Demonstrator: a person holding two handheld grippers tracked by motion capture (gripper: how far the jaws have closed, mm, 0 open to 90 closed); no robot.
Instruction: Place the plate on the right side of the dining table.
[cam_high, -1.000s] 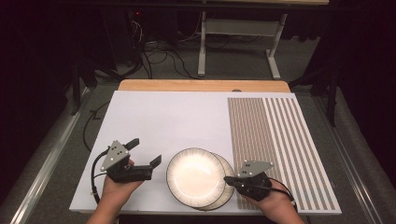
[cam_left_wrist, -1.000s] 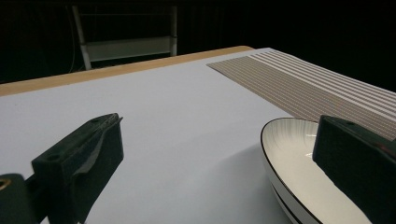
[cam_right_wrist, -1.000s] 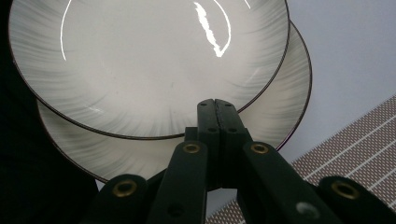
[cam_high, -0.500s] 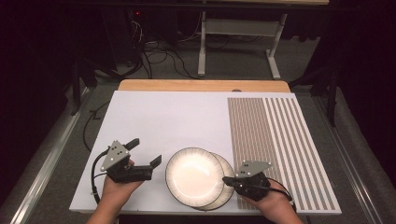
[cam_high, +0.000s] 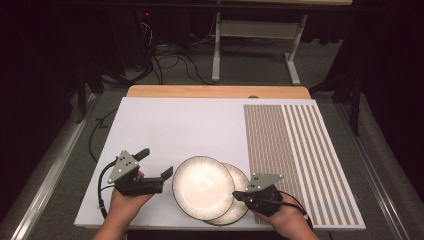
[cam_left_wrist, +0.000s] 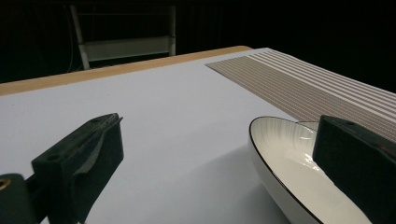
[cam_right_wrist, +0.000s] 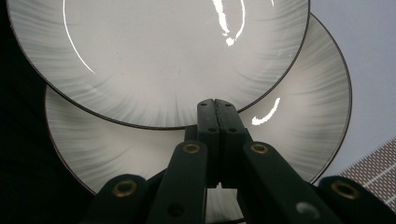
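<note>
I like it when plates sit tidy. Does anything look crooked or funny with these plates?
Yes. The top plate isn't stacked squarely: it sits shifted left of the bottom plate, whose right side peeks out. Seen from the left hand-held gripper, its near edge looks tipped up. Nothing looks broken or spilled.

Both grippers black w/ grey three-cornered top plates, small dark holes in each. Left gripper (cam_high: 156, 165): blocky black jaws, black cable looping off it. Right gripper (cam_high: 235, 195): black linkage arms, brass rivets, black cable. Forearms bare.
</note>
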